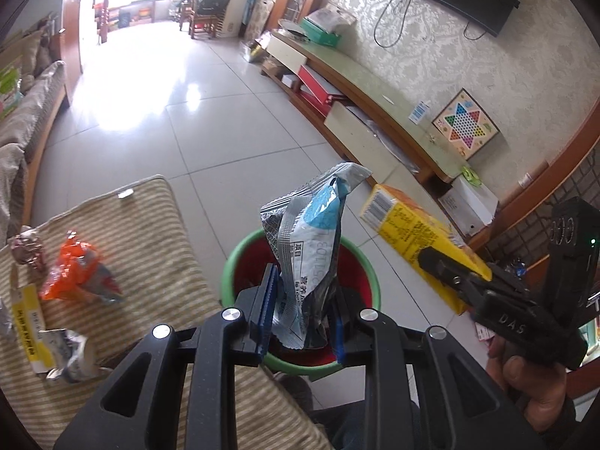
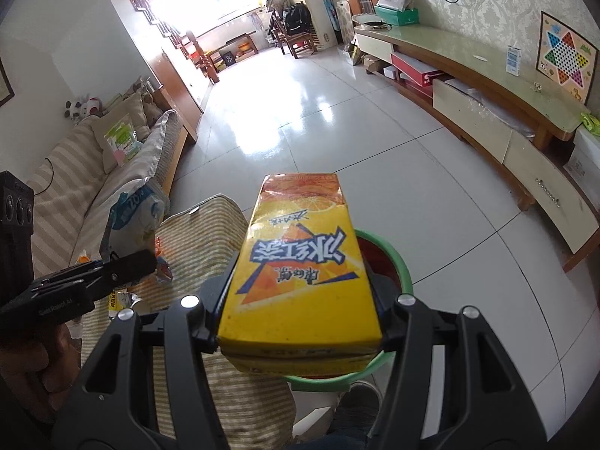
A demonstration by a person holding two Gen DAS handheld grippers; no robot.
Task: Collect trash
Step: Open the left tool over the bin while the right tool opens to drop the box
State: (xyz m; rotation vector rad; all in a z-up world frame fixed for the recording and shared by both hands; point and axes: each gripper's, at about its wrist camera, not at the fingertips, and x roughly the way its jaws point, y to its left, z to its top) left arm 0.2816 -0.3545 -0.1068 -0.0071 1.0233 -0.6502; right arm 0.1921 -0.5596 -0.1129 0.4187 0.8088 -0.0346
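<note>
The left gripper [image 1: 300, 300] pinches a crinkly silver-blue snack bag [image 1: 311, 247] right above the green bin [image 1: 240, 251]. The right gripper [image 2: 300, 300] squeezes a yellow drink carton [image 2: 300, 262] over the bin's rim [image 2: 401, 262]. To do it well, each should hang over the red middle before letting go. More wrappers [image 1: 75, 273] wait on the striped cushion [image 1: 157, 225].

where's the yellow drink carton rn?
Clamped in the right gripper, the yellow drink carton is held over the green-rimmed bin, right of the striped cushion.
</note>
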